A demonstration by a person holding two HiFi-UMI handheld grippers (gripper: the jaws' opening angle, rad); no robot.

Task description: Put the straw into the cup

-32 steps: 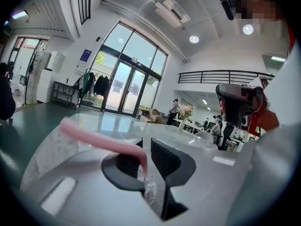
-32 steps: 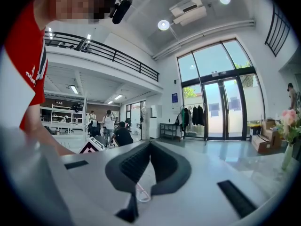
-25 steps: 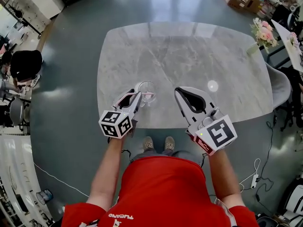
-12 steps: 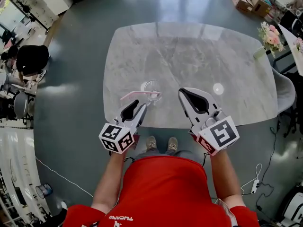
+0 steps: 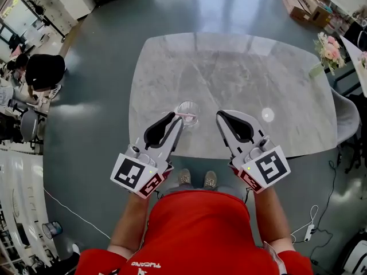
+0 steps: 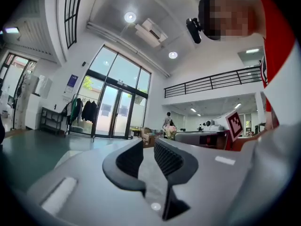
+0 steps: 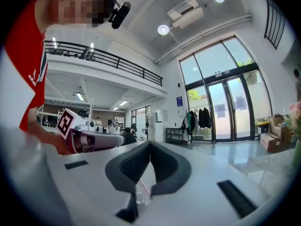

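Note:
A clear cup (image 5: 188, 110) stands near the front edge of the grey marble table (image 5: 241, 73). A pink straw (image 5: 186, 116) lies across the cup's rim with one end inside; my left gripper hides its left part. That left gripper (image 5: 174, 118) is lifted just left of and above the cup. In the left gripper view its jaws (image 6: 148, 149) are closing, a gap still shows and nothing is between them. My right gripper (image 5: 220, 116) hovers to the right of the cup with its tips together and nothing held. Under those tips (image 7: 149, 144) the cup (image 7: 140, 197) and straw (image 7: 145, 188) show.
A vase of flowers (image 5: 328, 46) stands at the table's far right corner, with a chair (image 5: 343, 105) beyond the right edge. A bright light spot (image 5: 267, 114) lies on the tabletop. A seated person in black (image 5: 43, 70) is far off to the left.
My left gripper let go of the straw, drew back from the cup and rose toward the camera. The straw stays at the cup. The right gripper has hardly moved.

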